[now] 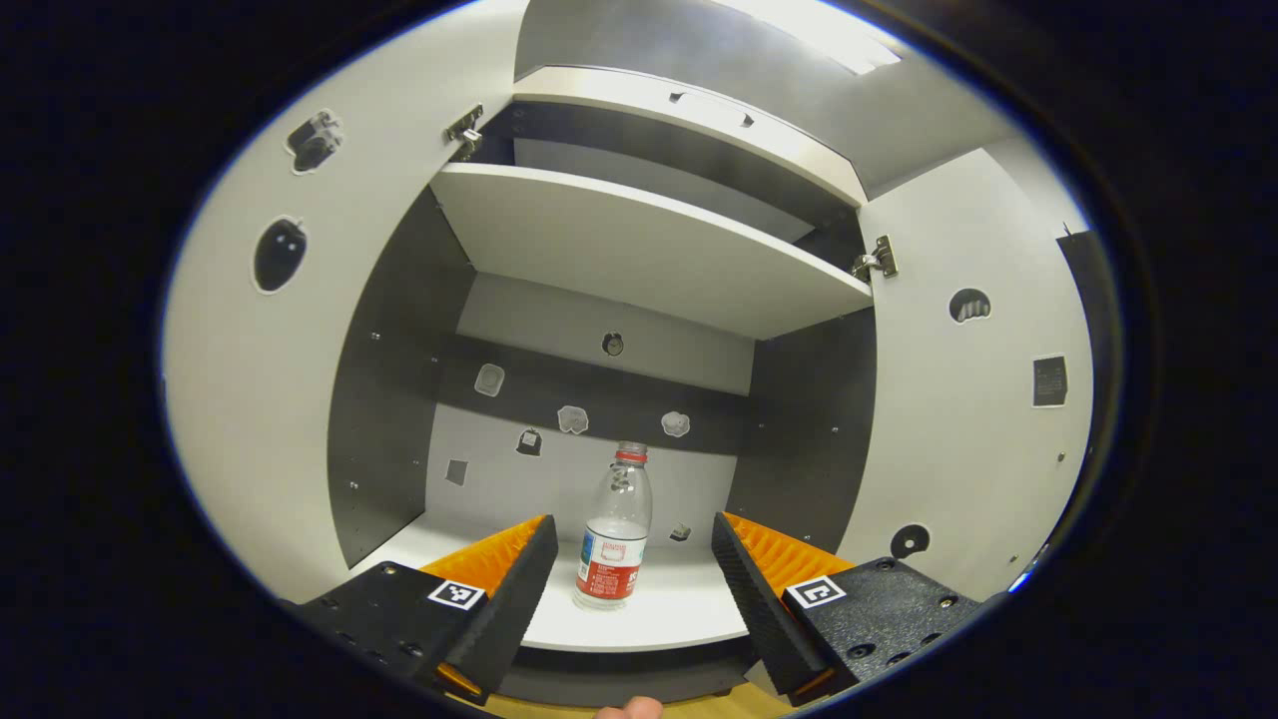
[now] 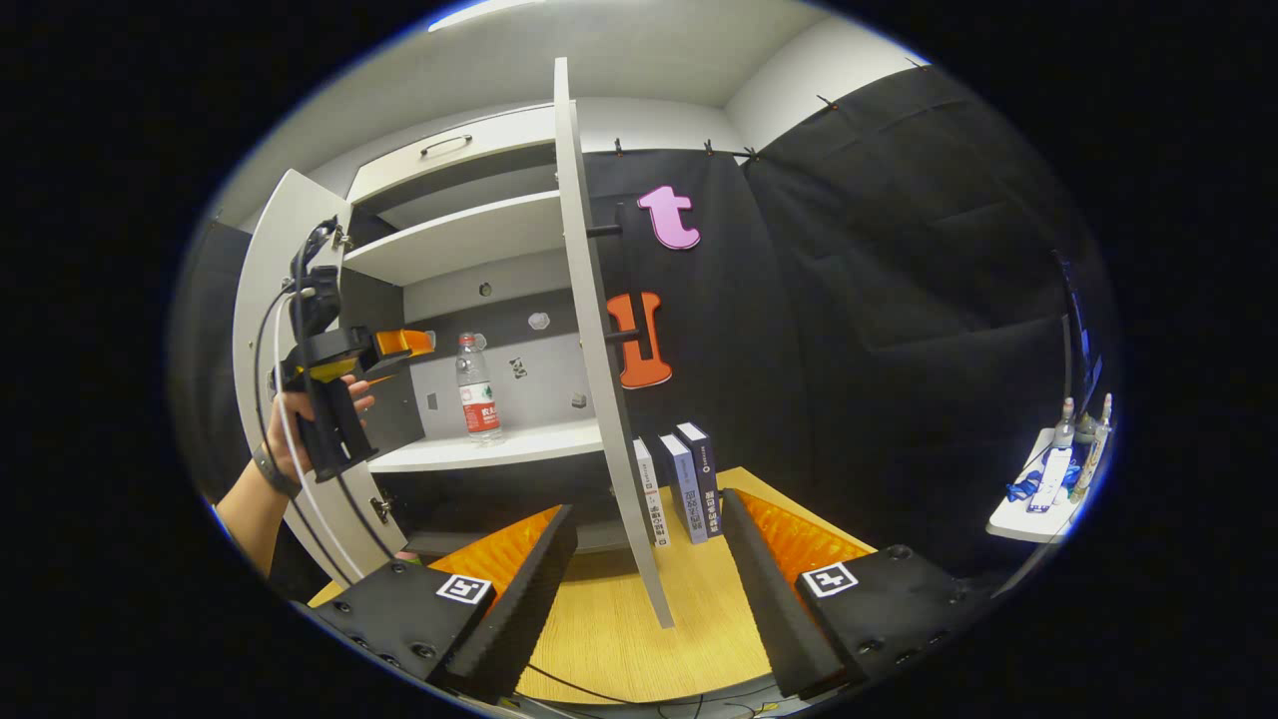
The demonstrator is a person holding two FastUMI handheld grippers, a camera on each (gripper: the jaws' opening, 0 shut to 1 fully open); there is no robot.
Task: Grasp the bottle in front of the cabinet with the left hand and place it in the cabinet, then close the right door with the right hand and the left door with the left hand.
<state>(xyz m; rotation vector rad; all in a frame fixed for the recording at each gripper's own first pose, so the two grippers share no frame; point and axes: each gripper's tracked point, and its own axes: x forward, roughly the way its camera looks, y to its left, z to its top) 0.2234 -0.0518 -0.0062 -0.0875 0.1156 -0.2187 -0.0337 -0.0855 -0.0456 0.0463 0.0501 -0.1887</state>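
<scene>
Bottle [image 1: 615, 529] of clear plastic, red-capped and red-labelled, was seen standing upright on the white lower shelf [image 1: 659, 609] of the cabinet, free of any grip. The left hand-held gripper [image 1: 631, 574] was held level just in front of that shelf, its ribbed black fingers with orange backing spread wide apart, the bottle standing between and beyond them, untouched. In the right gripper view the same left hand-held gripper [image 2: 414, 345] was seen raised at shelf height in a person's hand [image 2: 300, 419], the forearm reaching up from below, cables looping from its body. The right hand-held gripper [image 2: 647, 559] was held low over the wood-grain worktop [image 2: 619, 629], fingers parted, with the thin edge of the open right door [image 2: 599, 350] standing between them. The left door [image 2: 265, 330] was swung open too. Both doors were flat white panels with metal hinges [image 1: 877, 260]. Three slim upright books [image 2: 684, 484] were stood on the worktop beside the right door.
</scene>
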